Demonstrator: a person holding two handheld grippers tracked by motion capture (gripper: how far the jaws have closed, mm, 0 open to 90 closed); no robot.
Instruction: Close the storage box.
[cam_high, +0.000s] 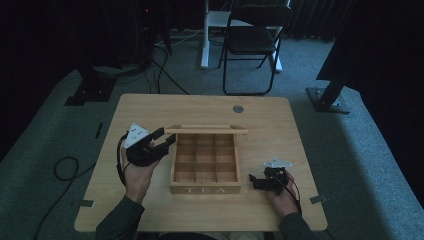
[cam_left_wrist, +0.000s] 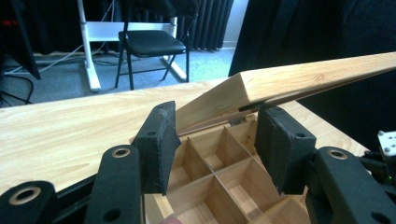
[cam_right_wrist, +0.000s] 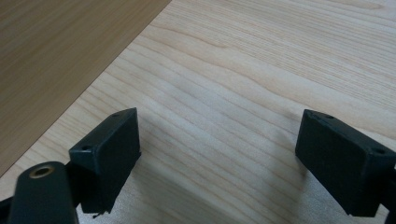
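I am working at the wooden tea box (cam_high: 205, 188), which sits mid-counter (cam_high: 150, 210) with its lid (cam_left_wrist: 299, 84) raised. My left tool (cam_left_wrist: 215, 142), jaws apart, is reaching at the lid's near corner, seemingly not yet touching. I am keeping it level and closing squarely. My right tool (cam_right_wrist: 219, 163) is resting spread over bare counter beside the box.

The word "TEA" is read in pale capital letters on the front wall of the light wooden box with nine square compartments (cam_high: 205, 189). No other lettering can be made out.
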